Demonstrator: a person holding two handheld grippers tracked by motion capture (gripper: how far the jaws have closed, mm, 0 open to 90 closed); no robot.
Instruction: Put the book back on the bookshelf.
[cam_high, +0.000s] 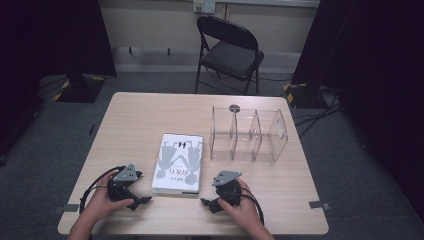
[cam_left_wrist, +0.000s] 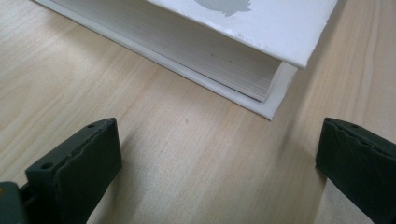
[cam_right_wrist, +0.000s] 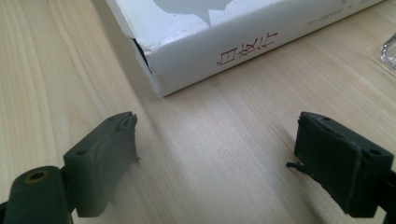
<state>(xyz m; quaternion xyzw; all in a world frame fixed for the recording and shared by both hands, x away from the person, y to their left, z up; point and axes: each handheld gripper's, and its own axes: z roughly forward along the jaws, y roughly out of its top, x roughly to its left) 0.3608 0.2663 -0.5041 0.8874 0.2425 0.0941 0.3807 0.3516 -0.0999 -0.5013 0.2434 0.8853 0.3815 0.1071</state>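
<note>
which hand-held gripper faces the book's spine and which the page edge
The right hand-held gripper faces the flat white book's printed spine; the left hand-held gripper faces its open page edge. Both are open.

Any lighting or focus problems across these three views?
High view: wooden table evenly lit, surroundings dark, clear acrylic divider rack faint. Left gripper view: white book sharp, the left gripper's jaws soft. Right gripper view: spine lettering readable, soft shadow beside the book.

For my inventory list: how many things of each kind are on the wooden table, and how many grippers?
White hardcover book: 1
Clear plastic divided rack: 1
Hand-held black two-jaw grippers: 2, left gripper and right gripper, both open
Total: 4
</note>
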